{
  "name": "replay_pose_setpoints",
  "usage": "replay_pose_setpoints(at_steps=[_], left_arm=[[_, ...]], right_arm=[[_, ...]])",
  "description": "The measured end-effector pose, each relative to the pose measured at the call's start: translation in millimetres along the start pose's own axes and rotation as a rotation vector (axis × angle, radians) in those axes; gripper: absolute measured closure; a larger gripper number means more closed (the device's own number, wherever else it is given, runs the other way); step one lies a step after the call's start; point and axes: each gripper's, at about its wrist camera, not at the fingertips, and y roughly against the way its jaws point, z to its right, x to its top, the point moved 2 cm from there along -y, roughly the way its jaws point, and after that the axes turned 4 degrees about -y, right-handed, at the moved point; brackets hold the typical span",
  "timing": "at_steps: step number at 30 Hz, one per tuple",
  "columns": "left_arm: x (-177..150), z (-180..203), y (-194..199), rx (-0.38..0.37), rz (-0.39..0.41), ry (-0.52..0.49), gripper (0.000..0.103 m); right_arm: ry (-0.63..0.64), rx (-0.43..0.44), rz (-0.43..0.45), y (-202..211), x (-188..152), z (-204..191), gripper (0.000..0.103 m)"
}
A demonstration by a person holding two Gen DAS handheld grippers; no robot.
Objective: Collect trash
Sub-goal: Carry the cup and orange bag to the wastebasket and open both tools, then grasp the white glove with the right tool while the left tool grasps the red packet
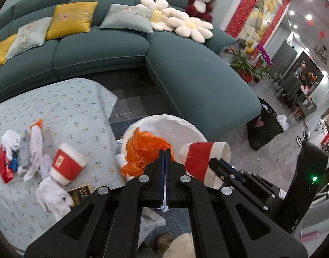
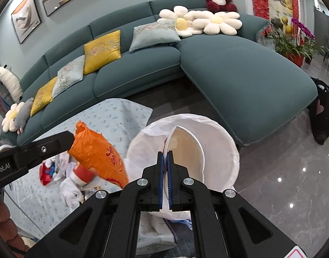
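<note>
My left gripper point(image 1: 165, 150) is shut on an orange plastic bag point(image 1: 143, 148) and holds it over the white-lined trash bin point(image 1: 186, 126). The bag also shows in the right wrist view point(image 2: 97, 150), hanging from the left gripper point(image 2: 71, 138). My right gripper point(image 2: 165, 153) is shut on the rim of a red and white paper cup point(image 2: 186, 148), held over the bin point(image 2: 218, 142). That cup shows in the left wrist view point(image 1: 204, 157). Another red paper cup point(image 1: 66, 163), crumpled white tissues point(image 1: 35, 146) and a red wrapper point(image 1: 4, 167) lie on the table.
The low table has a light blue patterned cloth point(image 1: 67, 105). A teal corner sofa point(image 1: 186, 71) with cushions stands behind the bin. A black bag point(image 1: 265, 126) sits on the floor by the sofa end. A small dark framed card point(image 1: 80, 192) lies near the table edge.
</note>
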Motion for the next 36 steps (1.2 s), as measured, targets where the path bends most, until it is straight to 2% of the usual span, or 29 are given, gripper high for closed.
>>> replay_pose_setpoints(at_steps=[5, 6, 7, 8, 9, 10, 13, 17, 19, 25, 31, 36], left_arm=[[4.9, 11.9, -13.9, -0.012, -0.006, -0.010, 0.101], [5.9, 12.4, -16.1, -0.013, -0.008, -0.010, 0.097], [6.5, 12.1, -17.5, -0.009, -0.013, -0.006, 0.091], [7.0, 10.9, -18.6, -0.003, -0.017, 0.004, 0.076], [7.3, 8.8, -17.8, 0.006, -0.012, 0.015, 0.060], [7.2, 6.2, -15.1, 0.022, 0.004, 0.025, 0.053], [5.8, -0.7, -9.0, 0.048, 0.023, 0.027, 0.050], [1.9, -17.2, -0.7, 0.085, 0.031, 0.053, 0.049], [-2.5, -27.1, 5.2, 0.121, 0.038, 0.063, 0.047], [-15.3, -58.9, 23.3, 0.219, 0.051, 0.093, 0.046], [-31.1, -91.0, 44.4, 0.312, 0.064, 0.125, 0.036], [-45.9, -120.1, 59.8, 0.382, 0.064, 0.156, 0.034]], right_arm=[[-0.010, -0.015, -0.009, -6.3, -1.3, 5.6, 0.096], [-0.009, -0.018, -0.009, -6.8, -1.2, 5.9, 0.095], [-0.009, -0.020, -0.012, -8.5, -1.0, 6.2, 0.094], [-0.011, -0.021, -0.015, -9.7, -0.9, 6.5, 0.093], [-0.013, -0.026, -0.016, -10.4, -1.5, 6.4, 0.087], [-0.015, -0.030, -0.015, -11.0, -0.9, 7.1, 0.076], [-0.009, -0.041, -0.002, -7.4, -1.6, 3.4, 0.063], [0.011, -0.048, -0.002, -4.6, -2.8, -5.2, 0.060], [0.028, -0.053, 0.004, -2.4, -4.1, -13.1, 0.054], [0.087, -0.047, 0.008, 4.5, -9.1, -41.4, 0.048], [0.138, -0.032, -0.001, 8.9, -20.6, -74.6, 0.041], [0.188, -0.021, -0.016, 9.4, -31.4, -103.6, 0.039]])
